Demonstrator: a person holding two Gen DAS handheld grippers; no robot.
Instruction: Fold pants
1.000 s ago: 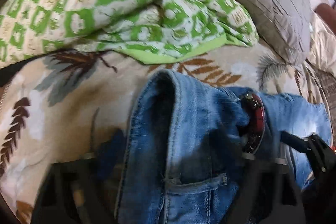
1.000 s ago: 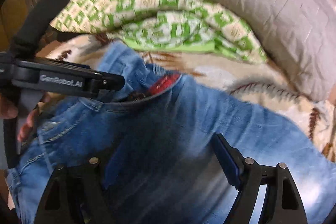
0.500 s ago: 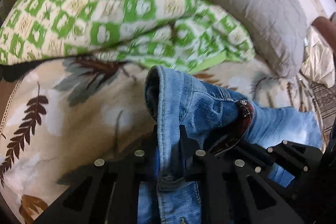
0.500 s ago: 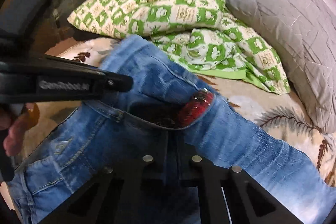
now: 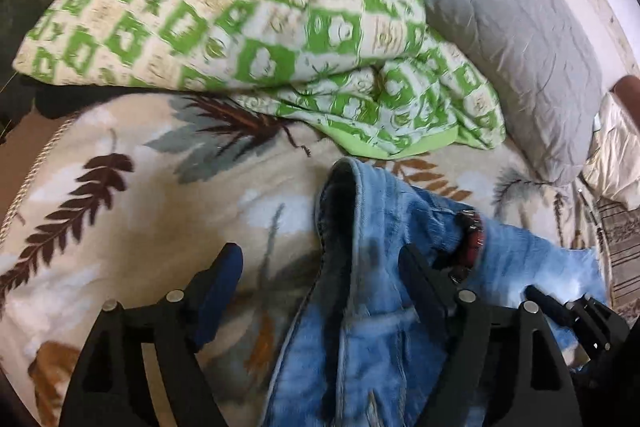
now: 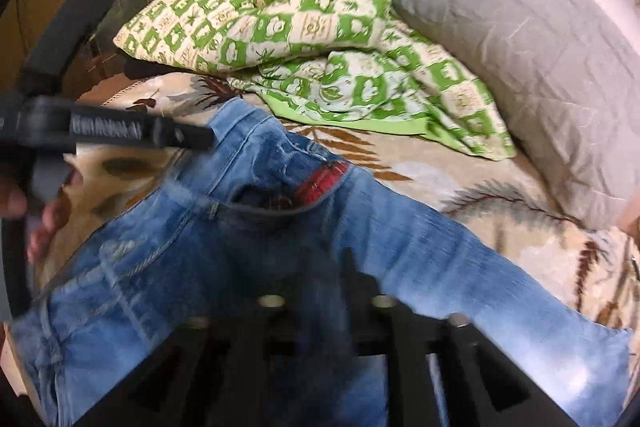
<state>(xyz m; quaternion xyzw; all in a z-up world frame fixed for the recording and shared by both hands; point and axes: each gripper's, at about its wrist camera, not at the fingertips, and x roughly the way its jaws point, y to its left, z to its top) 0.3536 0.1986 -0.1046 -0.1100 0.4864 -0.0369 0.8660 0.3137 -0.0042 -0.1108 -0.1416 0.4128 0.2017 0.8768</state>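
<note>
Light blue jeans [image 5: 380, 247] lie on the leaf-print bedspread [image 5: 140, 227], waistband toward the pillows, a red inner label [image 5: 474, 243] showing. My left gripper [image 5: 320, 267] hangs just above the waistband's folded left edge; its jaws are opening wide and the pads do not press the denim. In the right wrist view the jeans [image 6: 240, 227] run from lower left to lower right. My right gripper [image 6: 328, 279] sits over a dark denim fold below the label [image 6: 322, 183]; its jaws are opening but still stand close together, and blur hides the tips.
A green-and-cream checked quilt [image 5: 240, 27] is bunched at the head of the bed beside a grey pillow [image 5: 500, 27]. The left gripper's body [image 6: 120, 135] and the hand [image 6: 44, 211] holding it fill the left of the right wrist view.
Half a second ago both grippers were shut on denim at the waistband. The left jaws have since spread wide and let go; the right jaws have parted slightly. Both views have drawn back.
</note>
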